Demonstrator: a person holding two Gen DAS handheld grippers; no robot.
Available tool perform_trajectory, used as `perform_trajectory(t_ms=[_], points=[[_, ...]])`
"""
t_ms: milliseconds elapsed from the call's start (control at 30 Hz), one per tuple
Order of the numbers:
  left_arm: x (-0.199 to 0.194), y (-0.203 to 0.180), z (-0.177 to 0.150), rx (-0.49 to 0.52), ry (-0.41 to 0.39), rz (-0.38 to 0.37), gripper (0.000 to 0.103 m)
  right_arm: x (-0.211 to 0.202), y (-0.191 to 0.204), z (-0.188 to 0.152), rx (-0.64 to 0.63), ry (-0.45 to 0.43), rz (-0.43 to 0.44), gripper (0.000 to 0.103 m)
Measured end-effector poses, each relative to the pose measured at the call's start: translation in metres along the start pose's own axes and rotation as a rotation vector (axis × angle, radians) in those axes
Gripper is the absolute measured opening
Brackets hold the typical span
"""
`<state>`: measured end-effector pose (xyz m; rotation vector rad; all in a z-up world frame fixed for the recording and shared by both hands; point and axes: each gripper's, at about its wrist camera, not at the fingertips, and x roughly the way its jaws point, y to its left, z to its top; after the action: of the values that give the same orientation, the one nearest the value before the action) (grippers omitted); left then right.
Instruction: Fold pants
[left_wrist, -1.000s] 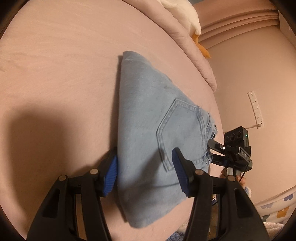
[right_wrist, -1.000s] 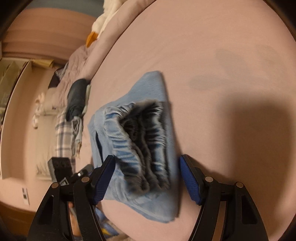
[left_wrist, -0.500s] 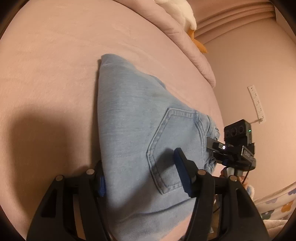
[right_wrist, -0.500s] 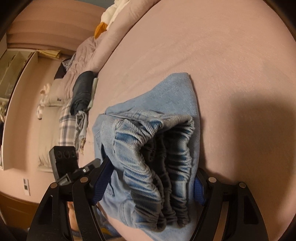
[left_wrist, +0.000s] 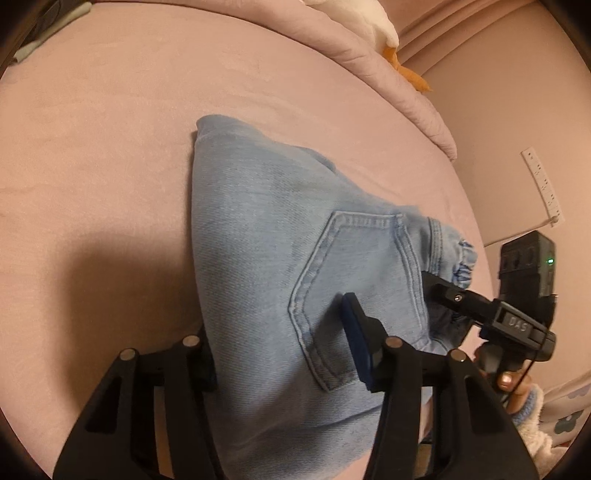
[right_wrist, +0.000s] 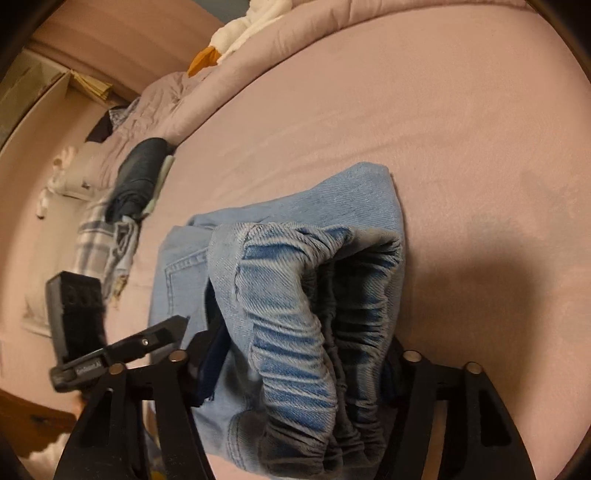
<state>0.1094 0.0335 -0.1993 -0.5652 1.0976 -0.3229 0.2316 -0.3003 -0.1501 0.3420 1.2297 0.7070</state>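
The folded light-blue denim pants (left_wrist: 280, 258) lie on the pink bed, back pocket up. My left gripper (left_wrist: 280, 354) straddles the folded bundle's near edge: one blue pad (left_wrist: 356, 343) presses on the pocket, the other finger is under the cloth. In the right wrist view the pants (right_wrist: 314, 295) show their gathered elastic waistband toward me. My right gripper (right_wrist: 299, 365) has its fingers on either side of the waistband end, jaws wide and against the cloth. The right gripper also shows in the left wrist view (left_wrist: 491, 314), and the left gripper in the right wrist view (right_wrist: 122, 350).
The pink bed sheet (left_wrist: 110, 147) spreads around the pants. A rolled pink duvet (left_wrist: 369, 48) and a white plush with orange parts (left_wrist: 391, 40) lie at the far edge. Dark and plaid clothes (right_wrist: 129, 192) are piled at the bed's left side. A wall strip (left_wrist: 543, 184) is at right.
Both grippers have moved in from just short of the bundle, and now their fingers straddle it. The pants have shifted slightly, and the waistband end is bunched higher.
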Motion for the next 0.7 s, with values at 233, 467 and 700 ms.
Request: perform_trajectory(t_ms=[233,467,700], points=[[0.000,-0.007,-0.002,0.022,-0.008,0.047,0.050,-0.010,0.008,-0.003,-0.028,-0.045,-0.058,0.059],[0.000,-0.013,-0.001,0.044,-0.019,0.071,0.048,-0.016,0.015,-0.005,-0.049,-0.064,-0.086,0.058],[-0.004,-0.022,-0.002,0.082,-0.048,0.096,0.044,-0.023,0.026,-0.010,-0.077,-0.095,-0.104,0.056]])
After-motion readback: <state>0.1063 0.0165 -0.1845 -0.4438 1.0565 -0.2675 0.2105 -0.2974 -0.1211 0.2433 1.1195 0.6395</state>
